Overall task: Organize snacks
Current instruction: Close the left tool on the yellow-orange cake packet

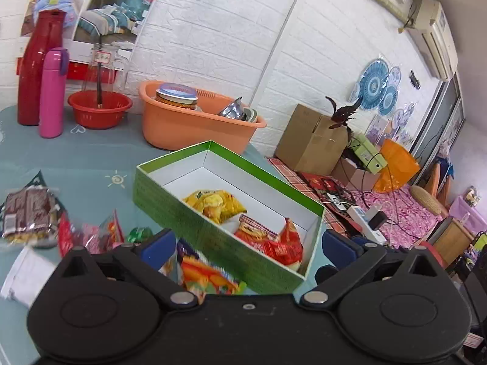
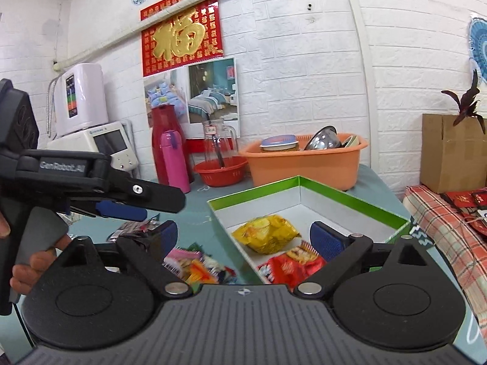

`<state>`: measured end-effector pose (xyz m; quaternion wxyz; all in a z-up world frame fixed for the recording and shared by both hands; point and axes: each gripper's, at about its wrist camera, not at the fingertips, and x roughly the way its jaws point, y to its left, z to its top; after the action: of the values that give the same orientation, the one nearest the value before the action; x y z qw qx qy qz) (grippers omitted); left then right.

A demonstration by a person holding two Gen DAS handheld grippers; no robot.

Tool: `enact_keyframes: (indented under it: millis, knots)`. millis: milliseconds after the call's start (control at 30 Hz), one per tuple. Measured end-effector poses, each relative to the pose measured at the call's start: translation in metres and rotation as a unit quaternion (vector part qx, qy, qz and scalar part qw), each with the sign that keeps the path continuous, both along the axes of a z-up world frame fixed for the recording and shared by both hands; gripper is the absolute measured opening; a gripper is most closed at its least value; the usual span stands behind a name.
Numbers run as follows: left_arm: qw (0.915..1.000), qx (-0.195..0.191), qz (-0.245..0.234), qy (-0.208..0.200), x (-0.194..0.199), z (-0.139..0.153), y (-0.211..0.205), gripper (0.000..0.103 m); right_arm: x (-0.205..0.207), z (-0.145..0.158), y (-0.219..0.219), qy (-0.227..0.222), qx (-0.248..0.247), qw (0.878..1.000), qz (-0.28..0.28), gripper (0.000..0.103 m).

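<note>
Both claws, the left claw [image 1: 243, 240] and right claw [image 2: 243, 237], are spread wide, holding nothing. The snack packets [image 1: 210, 276] low in the frame look light, crinkly and slippery; pinching a flat edge seems best.

Both grippers [image 1: 246, 243] [image 2: 243, 238] were black with blue pads [image 2: 324, 240] and silver pivot screws; "GenRobot.AI" was printed on the left gripper's [image 2: 121, 206] side.

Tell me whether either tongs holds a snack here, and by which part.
Nothing is held. The left tongs and right tongs both stand wide open and empty.
</note>
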<state>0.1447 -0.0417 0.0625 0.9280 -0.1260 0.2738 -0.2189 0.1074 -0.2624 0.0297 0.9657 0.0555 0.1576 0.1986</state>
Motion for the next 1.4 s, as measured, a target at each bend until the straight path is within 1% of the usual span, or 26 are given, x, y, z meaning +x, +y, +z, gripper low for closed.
enact_keyframes:
  millis: [133, 267, 367, 467, 600, 733, 867, 1000, 1067, 1167, 1267, 1333, 1400]
  knots:
    - [0.9999, -0.008, 0.015, 0.0, -0.035, -0.017, 0.014, 0.103, -0.026, -0.01, 0.004, 0.01, -0.004, 1.0, 0.01, 0.103]
    - [0.9991, -0.016, 0.029, 0.025, -0.06, -0.044, 0.023, 0.103, -0.05, -0.028, 0.007, 0.033, -0.014, 0.999, 0.011, 0.103]
    - [0.9984, -0.009, 0.034, 0.045, -0.069, -0.06, 0.025, 0.103, -0.063, -0.041, 0.007, 0.061, -0.009, 0.998, 0.012, 0.103]
    - [0.9976, -0.007, 0.037, 0.059, -0.075, -0.071, 0.027, 0.103, -0.072, -0.051, 0.012, 0.077, -0.01, 0.997, 0.022, 0.103]
    - [0.9963, -0.017, 0.05, 0.068, -0.078, -0.078, 0.04, 0.103, -0.071, -0.054, 0.03, 0.079, -0.02, 0.996, 0.043, 0.103]
    - [0.9951, -0.039, 0.056, 0.071, -0.079, -0.08, 0.053, 0.103, -0.061, -0.052, 0.058, 0.069, -0.04, 0.994, 0.077, 0.103]
    - [0.9946, -0.05, 0.052, 0.075, -0.08, -0.083, 0.06, 0.103, -0.044, -0.054, 0.086, 0.058, -0.068, 0.99, 0.105, 0.103]
    - [0.9931, -0.062, 0.061, 0.079, -0.078, -0.086, 0.068, 0.103, -0.028, -0.059, 0.11, 0.048, -0.11, 0.987, 0.11, 0.103]
    - [0.9923, -0.068, 0.064, 0.082, -0.076, -0.086, 0.072, 0.103, -0.023, -0.064, 0.117, 0.054, -0.12, 0.985, 0.115, 0.103]
    - [0.9918, -0.08, 0.051, 0.085, -0.073, -0.088, 0.073, 0.103, -0.024, -0.069, 0.122, 0.08, -0.124, 0.98, 0.131, 0.103]
    - [0.9914, -0.086, 0.032, 0.093, -0.064, -0.091, 0.067, 0.103, -0.042, -0.067, 0.12, 0.082, -0.109, 0.975, 0.173, 0.103]
    - [0.991, -0.084, 0.026, 0.101, -0.057, -0.095, 0.062, 0.103, -0.048, -0.064, 0.12, 0.078, -0.106, 0.976, 0.172, 0.103]
    - [0.9903, -0.084, 0.023, 0.108, -0.051, -0.098, 0.058, 0.103, -0.047, -0.064, 0.122, 0.075, -0.113, 0.978, 0.156, 0.103]
